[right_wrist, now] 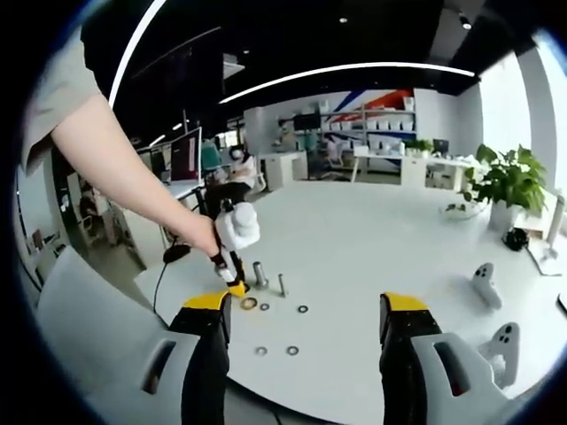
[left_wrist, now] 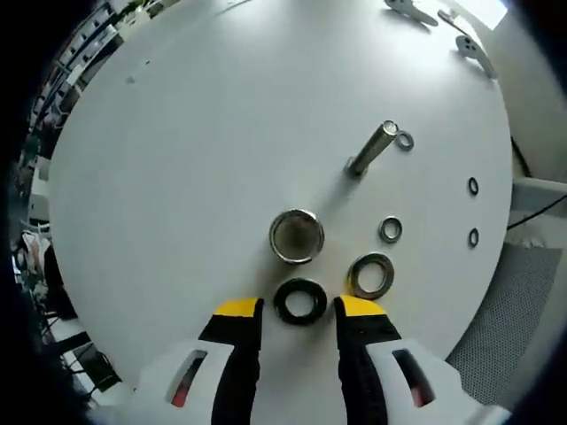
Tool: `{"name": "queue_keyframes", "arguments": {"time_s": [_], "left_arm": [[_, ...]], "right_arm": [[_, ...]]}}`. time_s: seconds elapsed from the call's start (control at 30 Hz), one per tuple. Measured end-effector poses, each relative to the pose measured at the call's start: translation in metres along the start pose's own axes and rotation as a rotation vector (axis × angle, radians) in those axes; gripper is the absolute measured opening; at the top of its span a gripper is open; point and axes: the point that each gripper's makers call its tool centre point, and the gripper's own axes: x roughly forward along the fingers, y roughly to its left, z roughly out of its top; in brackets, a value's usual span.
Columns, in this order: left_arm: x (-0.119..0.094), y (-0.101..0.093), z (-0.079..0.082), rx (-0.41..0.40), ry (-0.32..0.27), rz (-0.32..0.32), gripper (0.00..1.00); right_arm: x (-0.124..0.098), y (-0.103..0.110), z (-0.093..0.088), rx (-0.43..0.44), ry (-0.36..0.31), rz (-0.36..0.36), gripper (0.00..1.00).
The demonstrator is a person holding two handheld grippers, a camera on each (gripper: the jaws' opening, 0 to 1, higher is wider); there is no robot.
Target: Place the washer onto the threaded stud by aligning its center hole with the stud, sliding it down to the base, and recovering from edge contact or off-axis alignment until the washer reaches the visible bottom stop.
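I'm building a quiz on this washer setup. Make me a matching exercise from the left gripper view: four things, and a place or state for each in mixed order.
Things:
1. black washer
2. threaded stud
3. metal cylinder
4. left gripper

Descriptions:
A. open, holding nothing
B. upright, with a small washer lying beside it
C. flat on the table between the yellow-tipped jaws
D. hollow, just beyond the black washer

Pairs: 1-C, 2-B, 3-D, 4-A

open tongs (left_wrist: 299, 307), black washer (left_wrist: 299, 301) between
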Motion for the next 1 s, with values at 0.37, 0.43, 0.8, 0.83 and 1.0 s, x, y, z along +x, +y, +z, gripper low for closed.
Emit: {"name": "queue_keyframes", "arguments": {"time_s": [0.37,0.43,0.8,0.83,1.0], "left_arm": [[0.004,-0.0013,-0.0032,0.011,-0.004,0.007,0.21],[0.0049,-0.0006,-0.0021,0.004,-0.003,0.006,0.21],[0.0001,-0.0011,0.0007,-0.011,0.0,0.01,0.19],[0.0001,-0.0005,0.0011,-0.008,-0.003,0.008,0.19],[-0.002,-0.0005,0.0011,-0.018,-0.014,-0.007,0.19]], "right_arm": [[-0.0007,-0.0014,-0.0004,0.009,-0.002,-0.005,0.7],[-0.0004,-0.001,-0.0016,0.009,0.005,-0.003,0.7],[-0.0002,-0.0013,-0.0011,-0.002,0.005,-0.005,0.68],[-0.0004,-0.0018,-0.0008,-0.001,0.004,-0.007,0.68],[-0.0011,-0.0034,-0.0006,0.003,0.001,-0.015,0.68]]}}
